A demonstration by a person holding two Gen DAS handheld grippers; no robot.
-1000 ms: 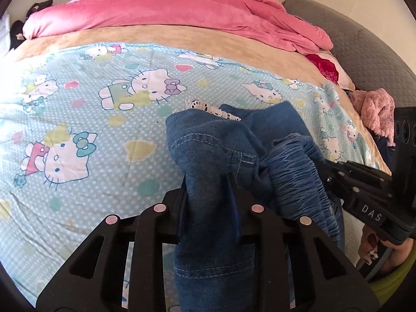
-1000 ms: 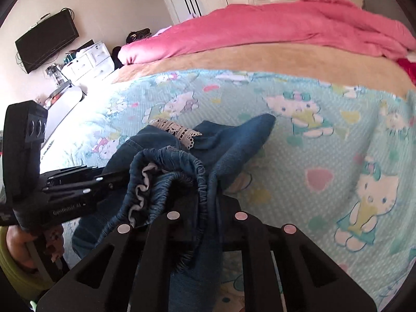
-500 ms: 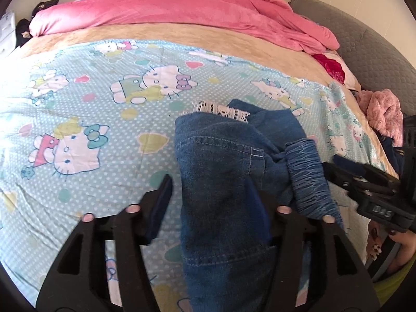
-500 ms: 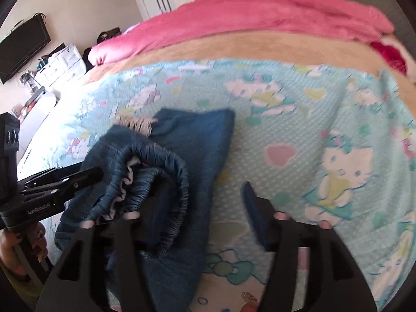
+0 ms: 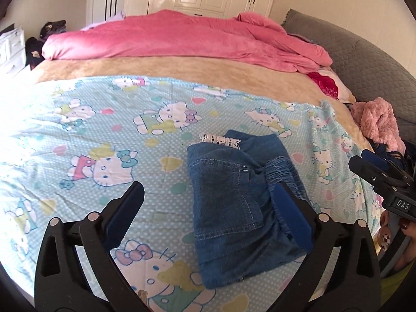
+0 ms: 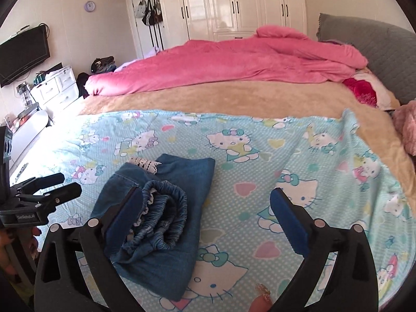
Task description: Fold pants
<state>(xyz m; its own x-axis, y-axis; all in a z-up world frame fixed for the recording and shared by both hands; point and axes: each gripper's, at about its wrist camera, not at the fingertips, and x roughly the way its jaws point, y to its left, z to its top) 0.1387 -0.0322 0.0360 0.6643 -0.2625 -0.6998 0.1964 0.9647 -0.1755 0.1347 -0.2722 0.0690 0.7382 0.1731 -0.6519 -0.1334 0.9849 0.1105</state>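
The left gripper (image 5: 209, 197) is opening, its jaws spread and clear of the cloth; the pants (image 5: 234, 202) lie just below, towards its right finger. The right gripper (image 6: 206, 202) is opening too, with the pants (image 6: 166, 208) by its left finger. The folded denim bundle, with ruched elastic waistband and lace trim, rests on a cartoon-print sheet (image 5: 104, 130).
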